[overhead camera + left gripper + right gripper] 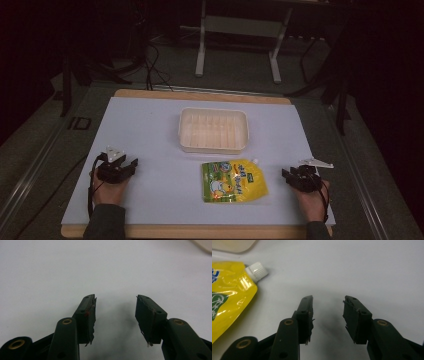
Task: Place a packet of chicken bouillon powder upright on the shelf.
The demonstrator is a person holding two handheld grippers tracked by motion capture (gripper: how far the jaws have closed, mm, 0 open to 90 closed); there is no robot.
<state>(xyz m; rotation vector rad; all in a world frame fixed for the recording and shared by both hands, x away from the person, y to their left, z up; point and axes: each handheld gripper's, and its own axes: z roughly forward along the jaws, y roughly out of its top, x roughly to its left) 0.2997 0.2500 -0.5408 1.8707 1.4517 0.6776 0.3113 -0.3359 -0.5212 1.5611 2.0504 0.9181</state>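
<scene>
Yellow pouch (234, 181) lies flat on the worktop (150, 130), just in front of the white tray (213, 130) as we look down from the high view, and apart from it. From up there we see its whole face: yellow film, a green band, a cartoon duck, and a white cap at the corner toward the tray. Our right gripper view shows the pouch (229, 292) as a glossy, creased edge with the ribbed white cap (256, 270) close up. We hold the right gripper (289, 176) beside the pouch, away from it, jaws partly apart with nothing between them. Our left gripper (131, 165) rests well off on the pouch's other side; its own view shows the left gripper (116, 315) standing wide over bare worktop.
</scene>
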